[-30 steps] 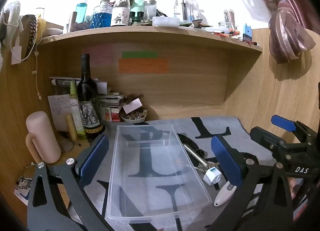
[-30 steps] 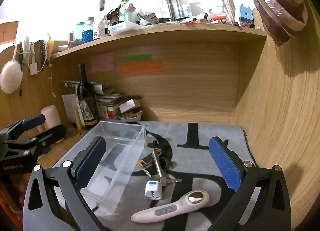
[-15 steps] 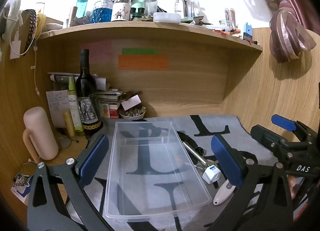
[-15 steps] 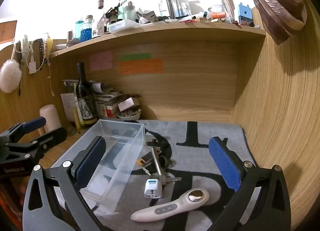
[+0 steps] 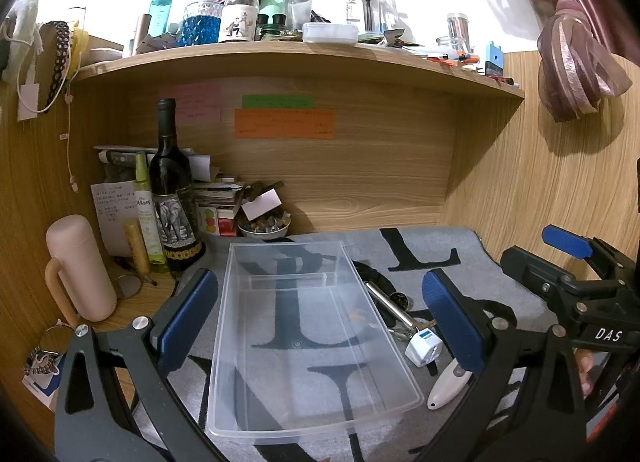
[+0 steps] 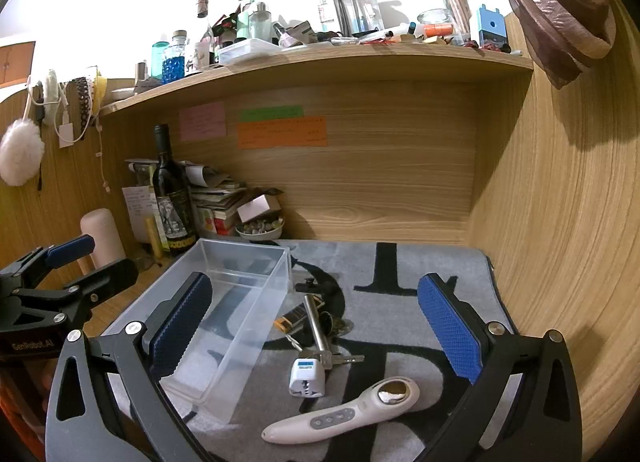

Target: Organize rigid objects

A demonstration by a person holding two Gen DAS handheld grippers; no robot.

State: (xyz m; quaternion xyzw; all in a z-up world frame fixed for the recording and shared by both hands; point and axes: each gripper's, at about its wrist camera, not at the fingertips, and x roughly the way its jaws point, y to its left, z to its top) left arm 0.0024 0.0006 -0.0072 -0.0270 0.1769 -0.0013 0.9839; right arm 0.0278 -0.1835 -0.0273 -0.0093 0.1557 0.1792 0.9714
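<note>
Both jaws stand wide, empty. Bin [image 5: 304,326] sits empty on mat [image 6: 400,274]; adapter [image 6: 306,377], keys [image 6: 340,359] and wand [image 6: 344,412] lie beside it. Risk: keys tangled under adapter may drag along.

Left gripper [image 5: 320,314] wide open, blue pads either side of the clear bin [image 5: 308,338], nothing held. Bin empty, sitting on grey mat [image 5: 448,258] on the bench. Just right of bin: white plug adapter [image 5: 424,348], metal rod [image 5: 390,308], white handheld device [image 5: 448,384] partly behind the right finger. Right gripper [image 5: 568,262] at right edge, jaws parted, over the mat. Back left: wine bottle [image 5: 170,182], pink flask [image 5: 78,268], small bowl [image 5: 264,226]. Shelf [image 5: 296,56] above packed with bottles. Orange note [image 5: 284,123] on back wall.
</note>
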